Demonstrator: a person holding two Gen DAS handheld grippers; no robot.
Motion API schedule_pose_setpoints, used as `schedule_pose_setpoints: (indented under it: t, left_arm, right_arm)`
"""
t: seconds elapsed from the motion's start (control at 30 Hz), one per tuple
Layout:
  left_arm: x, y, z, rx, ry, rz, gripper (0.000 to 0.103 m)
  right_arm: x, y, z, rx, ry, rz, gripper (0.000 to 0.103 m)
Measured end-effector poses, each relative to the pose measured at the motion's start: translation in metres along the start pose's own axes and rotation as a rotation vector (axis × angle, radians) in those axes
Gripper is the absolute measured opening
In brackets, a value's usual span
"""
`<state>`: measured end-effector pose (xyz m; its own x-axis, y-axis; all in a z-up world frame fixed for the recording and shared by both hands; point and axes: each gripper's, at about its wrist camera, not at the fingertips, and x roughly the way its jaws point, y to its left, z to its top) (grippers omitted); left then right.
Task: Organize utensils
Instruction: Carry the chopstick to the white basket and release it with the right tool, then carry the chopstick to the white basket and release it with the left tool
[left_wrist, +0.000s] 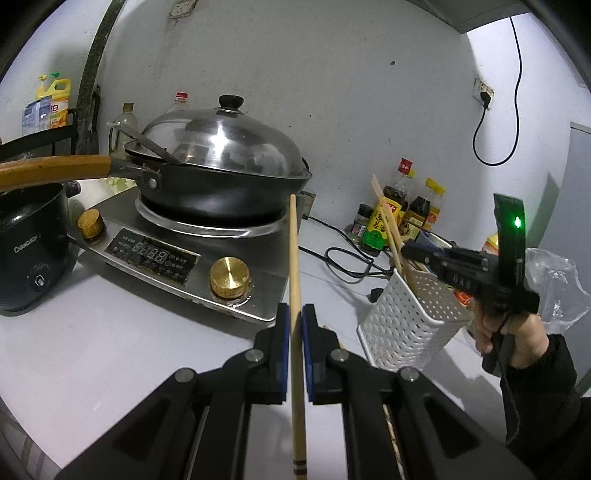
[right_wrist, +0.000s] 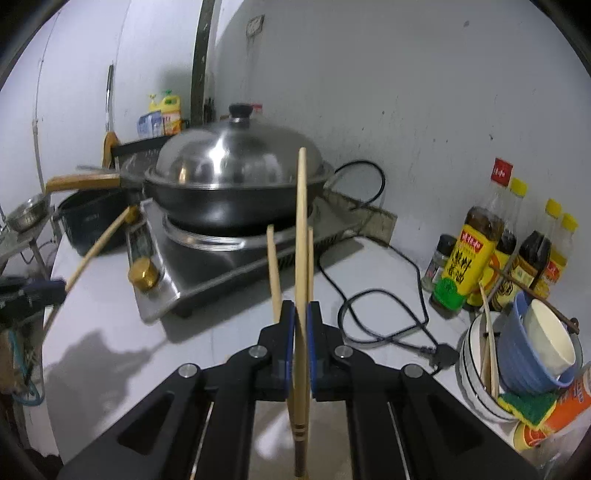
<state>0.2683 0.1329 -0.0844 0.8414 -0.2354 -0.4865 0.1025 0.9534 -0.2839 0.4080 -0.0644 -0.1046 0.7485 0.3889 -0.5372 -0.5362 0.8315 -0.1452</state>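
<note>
Left hand-held gripper (left_wrist: 295, 332) pinches one wooden chopstick (left_wrist: 294, 258) mid-shaft, tip pointing up toward the wok (left_wrist: 221, 184); gripping the middle likely keeps it balanced and steerable. Right hand-held gripper (right_wrist: 302, 332) clamps a second chopstick (right_wrist: 301, 229) the same way, near upright, just above the white perforated holder (left_wrist: 410, 325). Two more sticks (right_wrist: 273, 269) already stand in the holder, leaning out. Upright hold probably so it drops in end-first. The holder sits on the white surface (left_wrist: 110, 350) right of the induction cooker (left_wrist: 177, 258), near the sauce bottles (right_wrist: 476, 251). More chopsticks lie in the bowls (right_wrist: 491, 369) at right, likely still to collect.
</note>
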Motion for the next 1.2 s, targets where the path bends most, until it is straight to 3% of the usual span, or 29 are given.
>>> schedule_pose_setpoints:
  t: [0.13, 0.23, 0.33, 0.53, 0.83, 0.93, 1.2]
  left_arm:
    - [-0.001, -0.008, 0.002, 0.0, -0.002, -0.008, 0.006]
    - [0.0, -0.017, 0.003, 0.008, -0.002, -0.012, 0.006]
    - [0.001, -0.027, 0.006, 0.005, -0.004, -0.018, 0.006]
    - [0.006, -0.046, 0.012, -0.034, -0.015, -0.043, 0.006]
    - [0.014, -0.083, 0.045, -0.028, -0.071, -0.047, 0.006]
    - [0.022, -0.098, 0.058, -0.024, -0.096, -0.054, 0.006]
    - [0.061, -0.134, 0.078, -0.083, -0.141, -0.076, 0.006]
  right_arm:
    - [-0.009, 0.002, -0.011, -0.015, 0.02, -0.003, 0.007]
    - [-0.024, -0.003, -0.018, -0.002, 0.006, 0.001, 0.017]
    - [-0.039, -0.01, -0.024, 0.022, -0.008, 0.007, 0.019]
    - [-0.069, -0.031, -0.045, 0.103, -0.035, 0.021, 0.03]
    - [-0.1, -0.063, -0.071, 0.253, -0.106, 0.057, 0.036]
    - [-0.104, -0.07, -0.074, 0.285, -0.127, 0.065, 0.044]
    - [-0.111, -0.085, -0.08, 0.315, -0.16, 0.062, 0.049]
